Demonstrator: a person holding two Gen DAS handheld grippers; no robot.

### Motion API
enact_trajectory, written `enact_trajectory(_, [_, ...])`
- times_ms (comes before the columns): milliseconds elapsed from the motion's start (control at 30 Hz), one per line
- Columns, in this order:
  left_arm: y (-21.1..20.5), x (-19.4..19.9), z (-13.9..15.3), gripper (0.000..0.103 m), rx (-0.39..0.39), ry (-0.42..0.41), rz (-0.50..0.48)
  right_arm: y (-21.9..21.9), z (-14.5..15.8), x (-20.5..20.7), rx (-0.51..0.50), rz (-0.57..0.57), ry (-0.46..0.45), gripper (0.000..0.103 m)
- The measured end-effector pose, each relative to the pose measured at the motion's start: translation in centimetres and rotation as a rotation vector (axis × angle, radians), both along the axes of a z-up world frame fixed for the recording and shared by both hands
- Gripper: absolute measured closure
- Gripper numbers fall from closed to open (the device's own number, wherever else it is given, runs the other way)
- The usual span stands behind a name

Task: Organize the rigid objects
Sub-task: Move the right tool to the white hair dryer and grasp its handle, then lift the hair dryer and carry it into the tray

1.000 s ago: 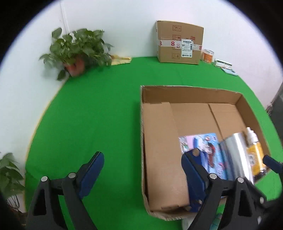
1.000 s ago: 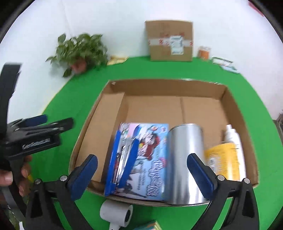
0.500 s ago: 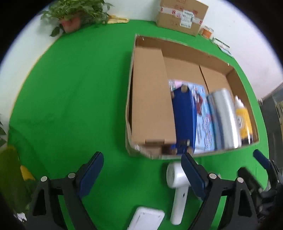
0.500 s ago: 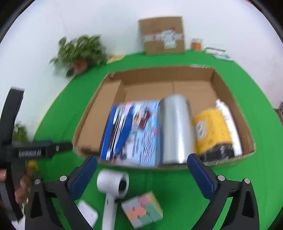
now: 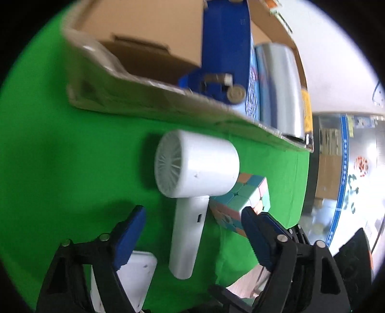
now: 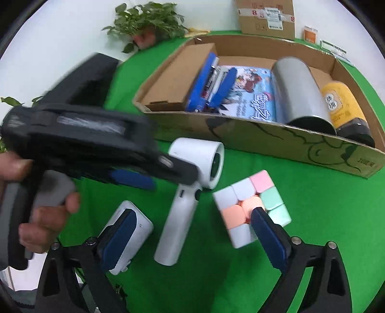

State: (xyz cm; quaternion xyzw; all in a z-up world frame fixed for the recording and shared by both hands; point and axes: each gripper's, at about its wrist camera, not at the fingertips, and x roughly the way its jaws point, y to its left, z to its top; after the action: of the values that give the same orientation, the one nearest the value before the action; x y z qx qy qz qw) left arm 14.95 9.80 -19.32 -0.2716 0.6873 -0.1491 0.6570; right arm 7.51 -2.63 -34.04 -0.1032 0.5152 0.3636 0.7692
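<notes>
A white hair dryer (image 5: 192,183) (image 6: 190,187) lies on the green cloth in front of an open cardboard box (image 6: 276,139) (image 5: 154,106). A pastel puzzle cube (image 6: 250,204) (image 5: 243,199) sits right of it, a white flat device (image 6: 127,231) (image 5: 134,277) left of it. My left gripper (image 5: 192,236) is open, its fingers either side of the dryer's handle, just above it. My right gripper (image 6: 190,238) is open and empty, low over the handle's end. The box holds a blue stapler (image 6: 211,81), a picture book (image 6: 252,96), a silver can (image 6: 300,91) and a yellow bottle (image 6: 341,103).
The left hand-held gripper body (image 6: 79,137) crosses the right wrist view above the white device. A potted plant (image 6: 149,21) and a taped carton (image 6: 267,16) stand at the cloth's far edge by the wall. The cloth's edge (image 5: 303,192) lies right of the cube.
Both grippers have pulled back from over the box and dropped toward the items in front of it. The left gripper now straddles the hair dryer's handle. Both stayed open.
</notes>
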Motion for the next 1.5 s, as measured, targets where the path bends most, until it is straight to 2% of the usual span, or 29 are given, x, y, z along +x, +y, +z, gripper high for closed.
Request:
enact_trajectory(133, [-0.9, -0.5, -0.6, 0.048, -0.029, 0.013, -0.035, -0.7, -0.3, -1.3, -0.023, -0.015, -0.061, 0.024])
enact_trajectory(167, [-1.2, -0.6, -0.9, 0.059, -0.029, 0.025, -0.052, -0.9, -0.4, -1.5, -0.02, -0.019, -0.061, 0.024])
enact_trajectory(233, [-1.6, -0.8, -1.4, 0.066, -0.003, 0.04, -0.077, -1.0, -0.5, -1.8, -0.022, -0.023, -0.077, 0.026])
enact_trajectory(267, [-1.8, -0.9, -1.7, 0.074, 0.011, 0.051, -0.088, -1.0, -0.5, -1.9, -0.022, -0.026, -0.083, 0.031])
enact_trajectory(300, [-1.9, -1.0, -1.6, 0.075, 0.019, 0.047, -0.091, -0.9, -0.2, -1.7, -0.019, -0.03, -0.085, 0.038])
enact_trajectory(367, [-1.9, -1.1, -1.4, 0.075, 0.022, 0.056, -0.089, -1.0, -0.2, -2.0, -0.013, -0.025, -0.071, 0.043])
enact_trajectory(467, [-2.5, -1.6, -1.6, 0.076, 0.026, 0.074, -0.098, -1.2, 0.2, -2.7, -0.014, -0.016, -0.072, 0.043])
enact_trajectory(533, [-3.3, -2.1, -1.9, 0.076, 0.02, 0.093, -0.093, -1.1, -0.2, -2.6, -0.024, -0.019, -0.029, 0.044])
enact_trajectory(667, [-4.7, -3.1, -2.3, 0.076, 0.014, 0.105, -0.08, -2.2, -2.5, -2.5, -0.073, -0.057, 0.076, 0.064])
enact_trajectory(767, [-5.6, -3.7, -2.5, 0.076, 0.015, 0.106, -0.066, -3.3, -3.0, -2.9, -0.069, -0.066, 0.096, 0.066])
enact_trajectory(867, [-6.4, -5.5, -2.6, 0.076, 0.015, 0.101, -0.061, -4.0, -3.4, -4.0, -0.068, -0.049, 0.121, 0.077])
enact_trajectory(1067, [-8.9, -7.9, -2.2, 0.076, 0.07, 0.078, -0.06, -5.9, -4.3, -6.7, -0.049, -0.039, 0.164, 0.079])
enact_trajectory(1133, [-9.9, -8.7, -1.5, 0.076, 0.095, 0.058, -0.061, -6.4, -4.2, -7.4, -0.045, -0.039, 0.175, 0.079])
enact_trajectory(1233, [-12.9, -9.2, 1.2, 0.076, 0.1, -0.012, -0.062, -7.6, -2.7, -8.3, -0.019, -0.056, 0.153, 0.079])
enact_trajectory(1367, [-15.3, -9.7, 7.5, 0.076, 0.131, -0.164, -0.083, -9.4, 1.9, -8.9, 0.026, -0.085, 0.078, 0.08])
enact_trajectory(1500, [-16.2, -8.9, 13.5, 0.076, 0.138, -0.3, -0.097, -10.7, 7.9, -8.3, 0.094, -0.13, -0.014, 0.08])
